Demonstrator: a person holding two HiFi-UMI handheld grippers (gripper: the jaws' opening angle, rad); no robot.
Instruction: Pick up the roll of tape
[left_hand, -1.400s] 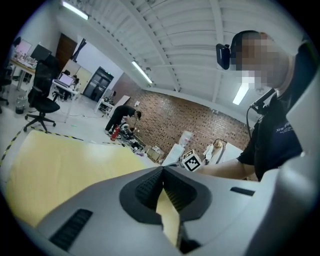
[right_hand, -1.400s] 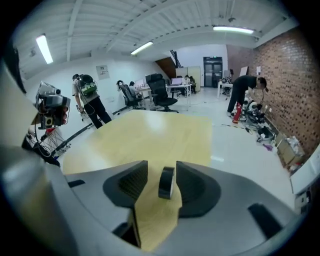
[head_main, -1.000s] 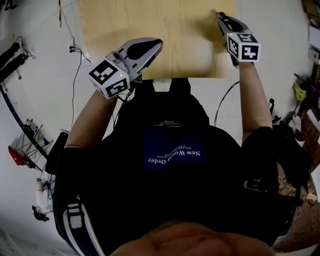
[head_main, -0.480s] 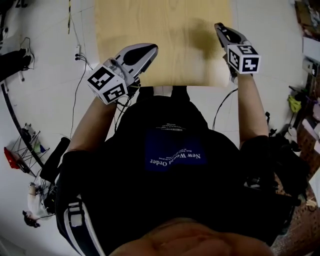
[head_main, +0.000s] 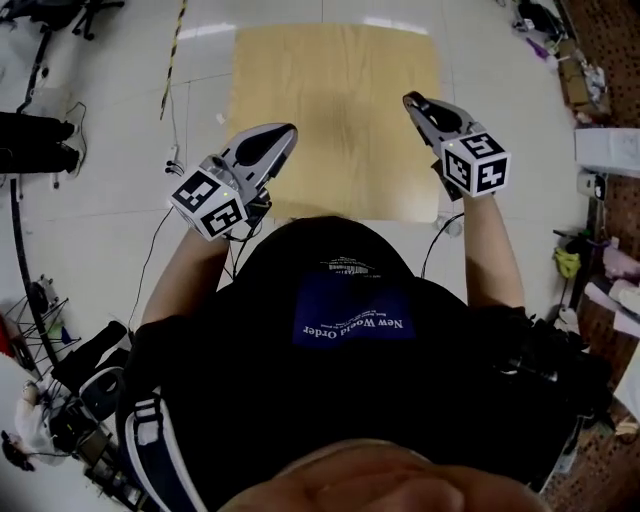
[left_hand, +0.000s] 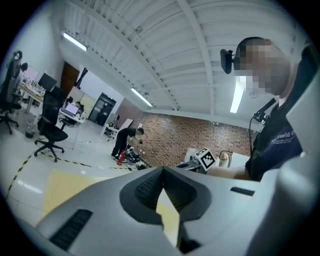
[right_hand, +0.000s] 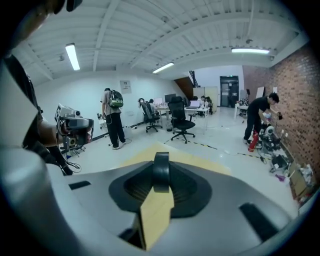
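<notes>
The roll of tape (right_hand: 161, 172) is black and narrow, and it stands on edge between the jaws of my right gripper (right_hand: 161, 175), which is shut on it. In the head view my right gripper (head_main: 412, 100) hangs over the right part of the light wooden table (head_main: 335, 110); the tape does not show there. My left gripper (head_main: 288, 132) hovers over the table's near left part. In the left gripper view the tips of my left gripper (left_hand: 161, 171) meet with nothing between them.
Cables (head_main: 165, 160) trail over the white floor left of the table. Black office chairs (right_hand: 181, 122) and people stand at desks farther off. A brick wall (right_hand: 300, 100) runs along one side, with clutter at its foot.
Both grippers have risen well above the table. The whole tabletop now shows in the head view and looks smaller and farther off.
</notes>
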